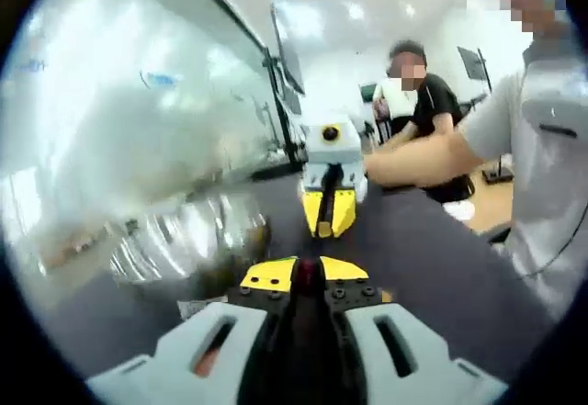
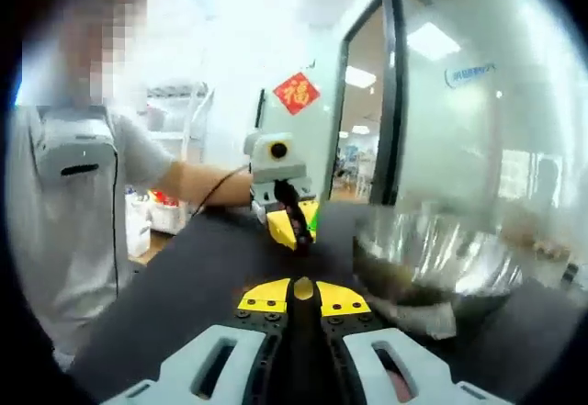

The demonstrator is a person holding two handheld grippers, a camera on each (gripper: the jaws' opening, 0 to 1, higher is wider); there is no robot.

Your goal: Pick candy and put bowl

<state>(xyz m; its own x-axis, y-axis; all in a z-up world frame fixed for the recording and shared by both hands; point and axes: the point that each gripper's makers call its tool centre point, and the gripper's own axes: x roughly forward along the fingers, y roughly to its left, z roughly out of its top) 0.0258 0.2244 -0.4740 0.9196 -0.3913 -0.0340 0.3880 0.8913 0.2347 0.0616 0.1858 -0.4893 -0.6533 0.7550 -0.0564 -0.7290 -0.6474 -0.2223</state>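
— While the ribbed shiny steel bowl [image 1: 184, 240] sits at nine o'clock on the dark tabletop [image 1: 441, 276], where's the candy?
— Can't make it out. It's probably light, small and slippery: pinch its middle. Yellow-tipped left gripper [image 1: 308, 276]: can't tell. Right gripper [image 1: 329, 210], twelve o'clock, looks pressed together.

office-like lab: glass partition walls [image 2: 459, 102], ceiling light panels [image 1: 303, 19], storage shelves [image 2: 170, 139].

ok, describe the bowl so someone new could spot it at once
Start at the dark tabletop running beside the glass wall. The bowl sits on it at the glass side, between the two tongs. It is the one shiny, ribbed metal vessel there, mirror-bright against the matte dark top; the tongs nearby are yellow-tipped and grey.
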